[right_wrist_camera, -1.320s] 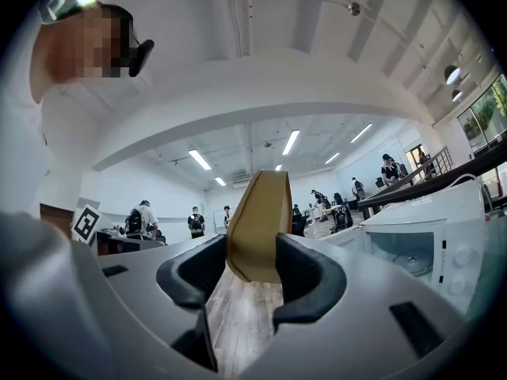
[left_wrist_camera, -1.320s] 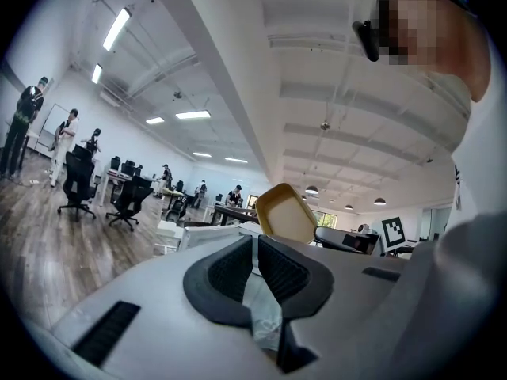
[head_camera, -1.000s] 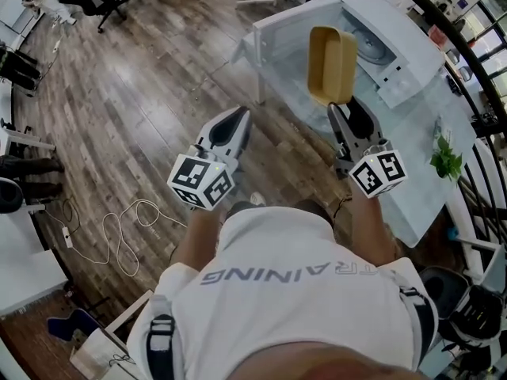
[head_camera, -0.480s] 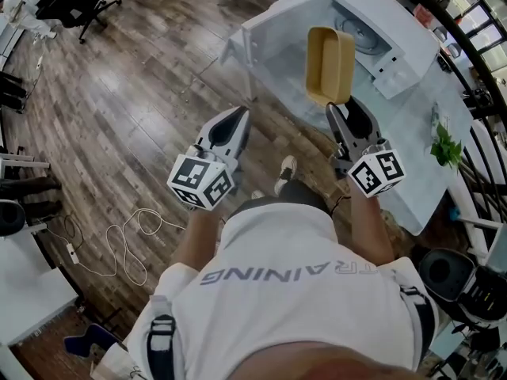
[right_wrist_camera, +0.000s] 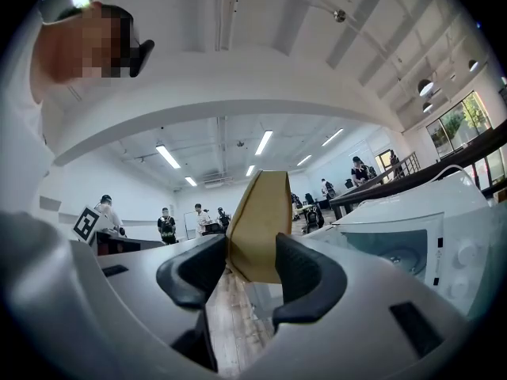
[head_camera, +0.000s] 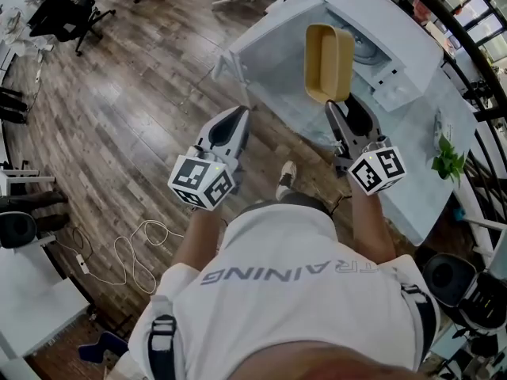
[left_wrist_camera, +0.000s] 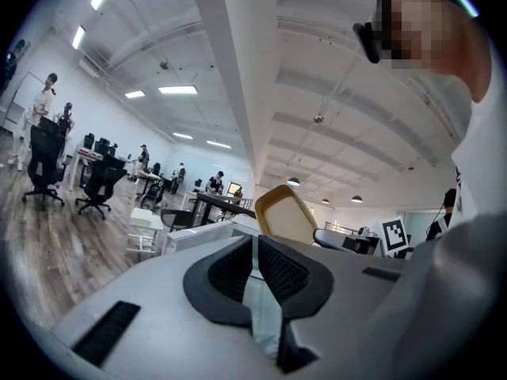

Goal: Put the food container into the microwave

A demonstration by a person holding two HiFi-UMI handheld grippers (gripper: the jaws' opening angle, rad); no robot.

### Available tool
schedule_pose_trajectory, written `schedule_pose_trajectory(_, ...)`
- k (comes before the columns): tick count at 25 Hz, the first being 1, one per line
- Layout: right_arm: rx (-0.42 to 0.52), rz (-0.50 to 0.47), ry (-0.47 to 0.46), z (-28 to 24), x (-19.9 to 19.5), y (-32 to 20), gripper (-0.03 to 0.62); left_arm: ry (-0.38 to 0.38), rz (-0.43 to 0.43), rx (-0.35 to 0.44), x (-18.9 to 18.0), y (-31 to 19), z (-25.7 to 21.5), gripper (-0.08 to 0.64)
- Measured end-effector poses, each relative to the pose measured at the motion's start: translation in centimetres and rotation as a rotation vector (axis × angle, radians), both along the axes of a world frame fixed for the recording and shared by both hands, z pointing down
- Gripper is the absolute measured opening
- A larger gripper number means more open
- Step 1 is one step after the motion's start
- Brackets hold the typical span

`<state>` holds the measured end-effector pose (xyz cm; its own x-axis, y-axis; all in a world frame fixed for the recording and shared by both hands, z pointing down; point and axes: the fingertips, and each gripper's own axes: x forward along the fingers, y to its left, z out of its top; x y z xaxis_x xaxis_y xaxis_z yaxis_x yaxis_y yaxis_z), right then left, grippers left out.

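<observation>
The right hand-held gripper is clamped on the near edge of the tan food container. It holds the container up in the air, tilted with its open side facing left in the head view, above the front of the white table. The container sits just short of the white microwave, whose turntable shows behind it. In the right gripper view the jaws of that gripper press on both sides of the container's wall, with the microwave standing off to the right. The left hand-held gripper hangs over the wooden floor, well apart from the table. In its own view its jaws are drawn nearly together with only a thin slit between them and nothing inside, and the container shows beyond them. Compared with a second ago, both grippers and the container sit at almost the same spots in the head view, but the surroundings have slid. The table and microwave now reach further down and left. A shoe shows between the grippers, larger than before. The white cable on the floor has dropped lower, and the office chair has moved toward the upper left corner. The small green plant remains at the table's right edge.
</observation>
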<state>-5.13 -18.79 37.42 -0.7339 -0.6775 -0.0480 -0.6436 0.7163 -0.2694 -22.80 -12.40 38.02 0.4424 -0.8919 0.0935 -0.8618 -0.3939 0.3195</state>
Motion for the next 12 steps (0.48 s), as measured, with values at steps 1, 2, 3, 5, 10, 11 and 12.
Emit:
schedule_pose_trajectory(1, -0.003, 0.006, 0.002, 0.0, 0.4, -0.9, 0.21, -0.001, 0.007, 0.001, 0.3, -1.1, -0.2, 0.049)
schedule_pose_trajectory(2, -0.003, 0.012, 0.001, -0.1, 0.7, -1.9, 0.21, -0.002, 0.014, 0.002, 0.6, -2.1, -0.3, 0.049)
schedule_pose_trajectory(3, -0.003, 0.017, -0.001, -0.2, 1.0, -2.7, 0.21, -0.004, 0.021, 0.002, 0.8, -3.0, -0.4, 0.049)
schedule_pose_trajectory(5, -0.007, 0.025, -0.001, -0.2, 1.7, -4.2, 0.21, -0.008, 0.032, 0.001, 1.4, -4.7, -0.6, 0.049)
schedule_pose_trajectory(10, -0.037, 0.028, -0.012, 1.0, 3.9, -8.0, 0.21, -0.024, 0.041, 0.003, 3.8, -9.2, -0.3, 0.049)
schedule_pose_trajectory(11, -0.046, 0.022, -0.014, 1.3, 4.2, -8.7, 0.21, -0.027, 0.046, 0.0, 4.4, -9.9, -0.2, 0.049)
schedule_pose_trajectory(12, -0.051, 0.014, -0.012, 1.6, 4.5, -9.3, 0.21, -0.032, 0.051, -0.003, 5.0, -10.6, -0.2, 0.049)
